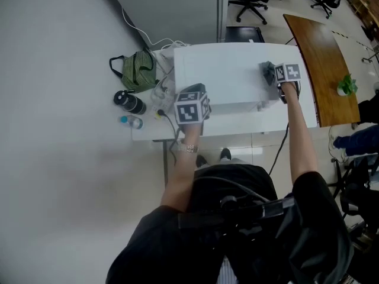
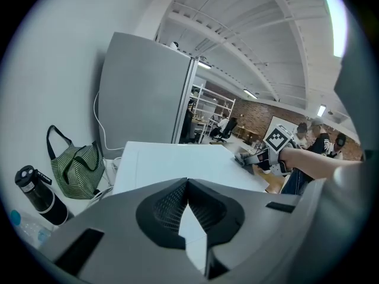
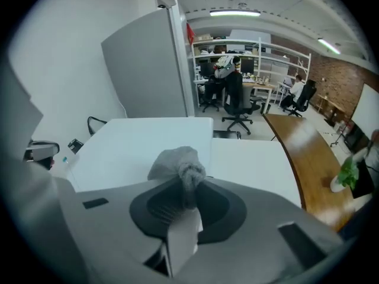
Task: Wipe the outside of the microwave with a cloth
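I hold right gripper pinching cloth over microwave top, right end. Unwiped top runs leftward toward my left gripper, pressed together, empty.

Hidden from above: front face of the white box-shaped microwave. Buried between the right tongs: lower end of the crumpled grey cloth. Blurred and cut off at the lens rim: small clear plastic bottle.
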`<state>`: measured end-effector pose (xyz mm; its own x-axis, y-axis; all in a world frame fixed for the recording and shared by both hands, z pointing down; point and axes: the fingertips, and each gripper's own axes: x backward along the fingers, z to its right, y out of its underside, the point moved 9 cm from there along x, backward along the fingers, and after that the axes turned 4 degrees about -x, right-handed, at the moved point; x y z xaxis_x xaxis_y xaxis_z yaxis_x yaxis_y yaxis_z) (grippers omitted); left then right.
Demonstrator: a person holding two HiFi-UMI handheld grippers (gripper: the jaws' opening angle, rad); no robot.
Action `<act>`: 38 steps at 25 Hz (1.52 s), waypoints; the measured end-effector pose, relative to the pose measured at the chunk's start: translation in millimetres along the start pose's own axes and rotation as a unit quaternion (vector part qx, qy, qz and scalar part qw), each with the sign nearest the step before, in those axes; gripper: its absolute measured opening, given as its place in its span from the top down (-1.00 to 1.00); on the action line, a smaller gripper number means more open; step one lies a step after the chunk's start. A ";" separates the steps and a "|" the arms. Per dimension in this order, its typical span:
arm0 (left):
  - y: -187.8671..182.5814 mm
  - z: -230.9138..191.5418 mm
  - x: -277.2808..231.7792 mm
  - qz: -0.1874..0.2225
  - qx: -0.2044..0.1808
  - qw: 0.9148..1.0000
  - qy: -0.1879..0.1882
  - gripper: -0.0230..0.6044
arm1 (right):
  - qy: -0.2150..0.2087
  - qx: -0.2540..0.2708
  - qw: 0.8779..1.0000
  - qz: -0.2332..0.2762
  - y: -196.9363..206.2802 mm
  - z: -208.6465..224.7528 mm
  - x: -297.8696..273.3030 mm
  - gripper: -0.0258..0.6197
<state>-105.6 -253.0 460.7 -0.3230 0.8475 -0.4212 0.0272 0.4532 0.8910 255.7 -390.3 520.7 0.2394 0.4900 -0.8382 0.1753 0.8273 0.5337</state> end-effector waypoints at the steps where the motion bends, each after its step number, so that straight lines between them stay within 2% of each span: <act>1: 0.1 -4.5 2.5 0.002 0.002 1.000 -0.004 0.95 | 0.004 0.003 1.000 0.002 -1.4 -6.0 2.1 0.76; 3: -0.2 -15.8 9.0 0.005 0.006 1.000 -0.018 0.95 | -0.017 0.016 0.999 0.021 -8.5 -36.6 6.6 0.76; 6: 0.0 -35.8 21.1 0.009 0.013 0.999 -0.046 0.95 | -0.123 0.044 0.990 0.056 -21.8 -124.5 5.8 0.77; 9: 4.1 -54.7 38.9 0.009 0.021 0.997 -0.076 0.95 | -0.223 0.120 0.966 0.058 -23.3 -237.3 -1.2 0.77; 11: 8.1 -66.1 50.2 0.008 0.028 0.995 -0.095 0.95 | -0.270 0.167 0.947 0.048 -14.8 -305.0 -5.6 0.77; 13: 12.2 -74.9 59.2 0.007 0.033 0.993 -0.111 0.95 | -0.291 0.199 0.936 0.018 1.6 -349.2 -14.8 0.77; 16: 18.8 -80.8 68.9 0.005 0.038 0.992 -0.122 0.95 | -0.283 0.224 0.932 -0.015 20.7 -369.2 -26.2 0.77; 19: 22.7 -80.7 70.9 0.003 0.042 0.992 -0.122 0.95 | -0.241 0.234 0.941 -0.029 30.0 -346.9 -35.6 0.77; 22: 20.3 -75.8 61.5 0.003 0.041 0.993 -0.108 0.95 | -0.208 0.209 0.955 -0.028 30.5 -302.0 -27.7 0.77; 26: 13.6 -54.3 37.1 -0.001 0.030 0.997 -0.070 0.95 | -0.165 0.140 0.976 -0.011 39.1 -213.2 -12.2 0.77; 30: 10.2 -28.6 15.4 -0.005 0.016 1.000 -0.027 0.95 | -0.109 0.040 0.993 0.010 60.4 -112.7 10.8 0.77; 34: 9.5 -11.0 3.3 -0.008 0.007 1.000 0.000 0.95 | -0.049 -0.031 0.998 0.031 83.7 -36.6 37.5 0.77; 38: 11.1 -9.1 2.0 -0.010 0.005 1.000 0.008 0.95 | -0.019 -0.070 0.996 0.051 95.7 -3.2 48.8 0.77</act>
<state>-114.5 -248.8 471.2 -0.3385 0.8334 -0.4368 0.0306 0.4737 0.8801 281.1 -286.4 530.6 0.2859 0.5653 -0.7738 0.0138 0.8050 0.5932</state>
